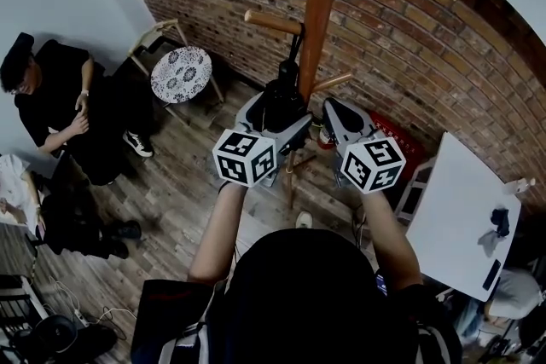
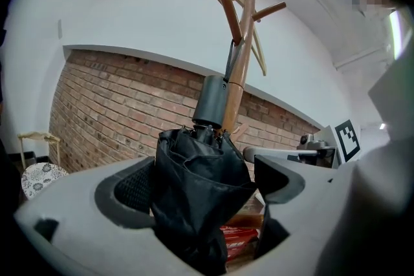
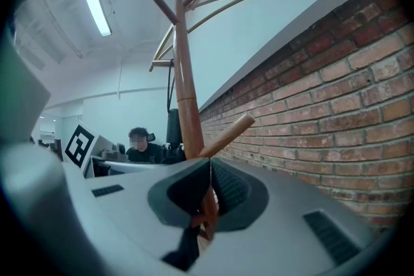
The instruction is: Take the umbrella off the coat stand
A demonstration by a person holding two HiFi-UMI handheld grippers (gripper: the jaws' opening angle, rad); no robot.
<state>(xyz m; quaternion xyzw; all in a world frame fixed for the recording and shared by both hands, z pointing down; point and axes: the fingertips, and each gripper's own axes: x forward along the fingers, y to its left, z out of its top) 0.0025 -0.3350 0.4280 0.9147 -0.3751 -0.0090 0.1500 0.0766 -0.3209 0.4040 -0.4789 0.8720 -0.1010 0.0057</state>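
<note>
**Left gripper [image 2: 206, 194] opened around hanging umbrella [image 2: 197, 158]**

The left gripper is held wide open, the folded umbrella bracketed by its jaws but not clamped, seemingly for a grasp. The umbrella is hung from the coat stand [image 3: 184, 87]. The right gripper [image 3: 208, 194], just right, is shut and empty.

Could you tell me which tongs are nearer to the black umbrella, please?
Left. The left tongs stand open with the folded umbrella between their jaws; the right tongs are shut, apart from it beside the coat stand.
</note>
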